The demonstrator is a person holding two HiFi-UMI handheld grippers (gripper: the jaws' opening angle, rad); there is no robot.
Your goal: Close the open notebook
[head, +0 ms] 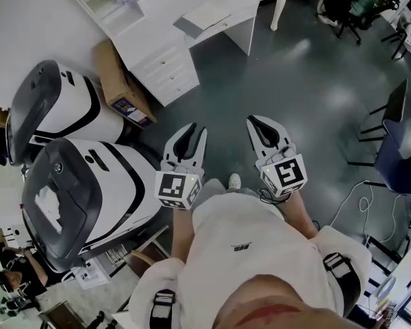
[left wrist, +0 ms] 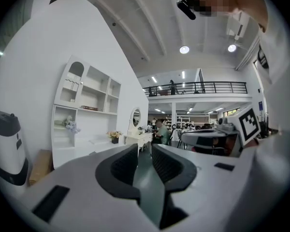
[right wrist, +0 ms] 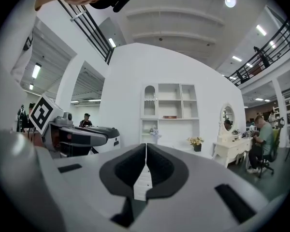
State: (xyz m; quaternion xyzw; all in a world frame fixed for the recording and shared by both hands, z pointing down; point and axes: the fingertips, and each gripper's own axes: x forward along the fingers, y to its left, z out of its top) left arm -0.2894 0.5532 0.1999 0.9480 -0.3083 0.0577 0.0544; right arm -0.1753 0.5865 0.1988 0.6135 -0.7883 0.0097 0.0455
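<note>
On the white desk (head: 227, 20) at the far side of the head view lies a flat pale thing with a grey edge, likely the open notebook (head: 200, 17); it is too small to make out its pages. Both grippers hang in the air over the dark floor, well short of the desk. My left gripper (head: 197, 129) (left wrist: 145, 151) is open by a narrow gap with nothing in it. My right gripper (head: 255, 122) (right wrist: 146, 151) is shut, its pads touching, and it holds nothing.
Two big white-and-black machines (head: 61, 108) (head: 82, 197) stand at the left beside a cardboard box (head: 120, 81). The desk has drawers (head: 168, 70). Office chairs (head: 390, 115) and floor cables (head: 359, 204) are at the right. A white shelf unit (left wrist: 84, 110) stands against the wall.
</note>
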